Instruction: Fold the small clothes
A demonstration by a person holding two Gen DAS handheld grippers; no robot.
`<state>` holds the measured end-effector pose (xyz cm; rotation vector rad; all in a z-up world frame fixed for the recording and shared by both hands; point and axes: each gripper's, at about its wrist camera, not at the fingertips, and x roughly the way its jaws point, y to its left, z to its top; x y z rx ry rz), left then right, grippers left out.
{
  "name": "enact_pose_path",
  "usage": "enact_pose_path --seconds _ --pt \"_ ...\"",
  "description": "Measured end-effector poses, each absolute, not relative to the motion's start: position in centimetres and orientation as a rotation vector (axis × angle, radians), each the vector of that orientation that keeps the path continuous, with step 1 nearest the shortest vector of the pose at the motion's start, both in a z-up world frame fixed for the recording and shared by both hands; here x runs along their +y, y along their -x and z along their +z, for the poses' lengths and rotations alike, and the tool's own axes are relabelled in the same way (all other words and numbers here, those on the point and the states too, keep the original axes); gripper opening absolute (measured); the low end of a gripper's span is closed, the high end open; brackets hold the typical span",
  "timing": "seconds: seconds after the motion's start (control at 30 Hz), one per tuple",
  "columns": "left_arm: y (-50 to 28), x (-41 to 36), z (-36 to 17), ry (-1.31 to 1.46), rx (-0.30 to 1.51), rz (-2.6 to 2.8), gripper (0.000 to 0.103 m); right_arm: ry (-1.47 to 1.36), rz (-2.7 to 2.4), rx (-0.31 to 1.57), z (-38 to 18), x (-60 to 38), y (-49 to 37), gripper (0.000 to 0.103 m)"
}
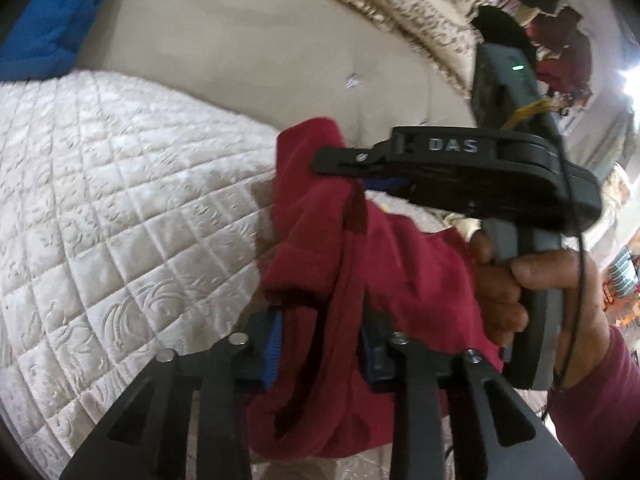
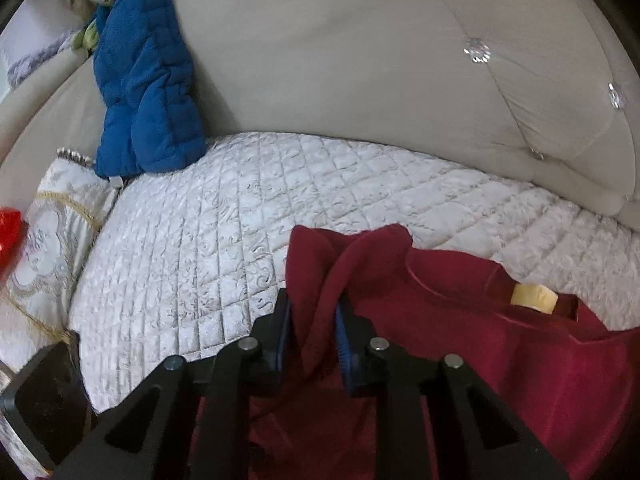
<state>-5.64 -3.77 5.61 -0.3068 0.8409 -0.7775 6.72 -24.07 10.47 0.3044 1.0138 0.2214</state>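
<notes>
A dark red garment (image 2: pixel 500 360) lies on a white quilted cover (image 2: pixel 208 248), with its collar and a pale yellow neck label (image 2: pixel 532 298) facing up. My right gripper (image 2: pixel 314 330) is shut on a raised fold of the garment's left edge, and the cloth bunches between its blue pads (image 2: pixel 285 320). In the left wrist view the red garment (image 1: pixel 400 272) hangs between both grippers. My left gripper (image 1: pixel 322 346) is shut on a thick fold of it. The right gripper (image 1: pixel 332 162), held by a hand (image 1: pixel 516 292), pinches the cloth's upper edge just beyond.
A blue quilted jacket (image 2: pixel 148 80) leans on the beige sofa back (image 2: pixel 340 60) at the far left. A patterned cushion (image 2: pixel 44 248) and a red object (image 2: pixel 8 236) sit at the left edge. An ornate fringed cushion (image 1: pixel 420 4) lies at the back right.
</notes>
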Motion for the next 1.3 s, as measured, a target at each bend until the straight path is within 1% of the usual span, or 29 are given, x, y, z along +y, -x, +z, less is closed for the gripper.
enact_pose_path --seconds 0.03,0.07,0.1,0.13,0.17,0.2,0.23,0.27,0.53,0.6,0.67,0.7,0.77,0.83,0.97,1.03,1.2,1.3 --pt "5.8 -3.9 5.9 0.301 0.826 -0.783 0.004 -0.328 0.223 1.024 10.5 -24.4 -6.8 0.035" --pt "5.8 -4.2 6.1 0.296 0.820 -0.784 0.004 -0.346 0.224 1.028 10.5 -24.6 -6.8 0.049" --pt "5.8 -4.2 6.3 0.292 0.819 -0.785 0.004 -0.360 0.227 1.028 10.6 -24.7 -6.8 0.055" --pt "5.8 -4.4 6.3 0.288 0.819 -0.783 0.004 -0.364 0.230 1.028 10.6 -24.6 -6.9 0.065" --pt "5.9 -4.5 6.3 0.288 0.821 -0.781 0.004 -0.361 0.233 1.032 10.6 -24.4 -6.9 0.071" --pt "6.0 -4.4 6.5 0.290 0.823 -0.781 0.004 -0.350 0.229 1.039 10.6 -24.1 -7.1 0.073" --pt "6.0 -4.1 6.4 0.293 0.825 -0.782 0.004 -0.335 0.219 1.049 10.4 -23.8 -7.3 0.079" --pt "5.9 -4.2 6.5 0.293 0.826 -0.781 0.003 -0.314 0.203 1.064 10.3 -23.4 -7.6 0.083" --pt "6.0 -4.0 6.5 0.282 0.834 -0.773 0.003 -0.193 0.129 1.164 8.0 -20.6 -9.5 0.083" --pt "6.0 -4.1 6.6 0.280 0.839 -0.768 0.003 -0.149 0.087 1.174 7.3 -20.4 -9.6 0.080" --pt "6.0 -3.8 6.5 0.282 0.844 -0.768 0.004 -0.132 0.070 1.139 7.5 -20.5 -9.2 0.062" --pt "6.0 -3.5 6.4 0.283 0.844 -0.769 0.004 -0.129 0.074 1.128 7.6 -20.7 -9.0 0.057" --pt "6.0 -3.6 6.3 0.282 0.848 -0.768 0.004 -0.114 0.094 1.119 7.8 -20.7 -8.6 0.041" --pt "6.0 -3.7 6.3 0.274 0.848 -0.766 0.004 -0.087 0.102 1.110 8.1 -20.6 -8.2 0.037" --pt "6.0 -3.8 6.2 0.262 0.849 -0.759 0.006 -0.109 0.112 1.103 8.5 -21.2 -7.9 0.036" --pt "5.9 -3.9 6.1 0.256 0.854 -0.750 0.011 -0.124 0.111 1.098 8.6 -21.4 -7.8 0.036" --pt "5.6 -4.0 5.7 0.252 0.873 -0.729 0.021 -0.141 0.115 1.095 8.6 -21.5 -7.8 0.036" --pt "5.5 -4.1 5.5 0.246 0.872 -0.711 0.030 -0.144 0.117 1.091 8.6 -21.5 -7.8 0.036"
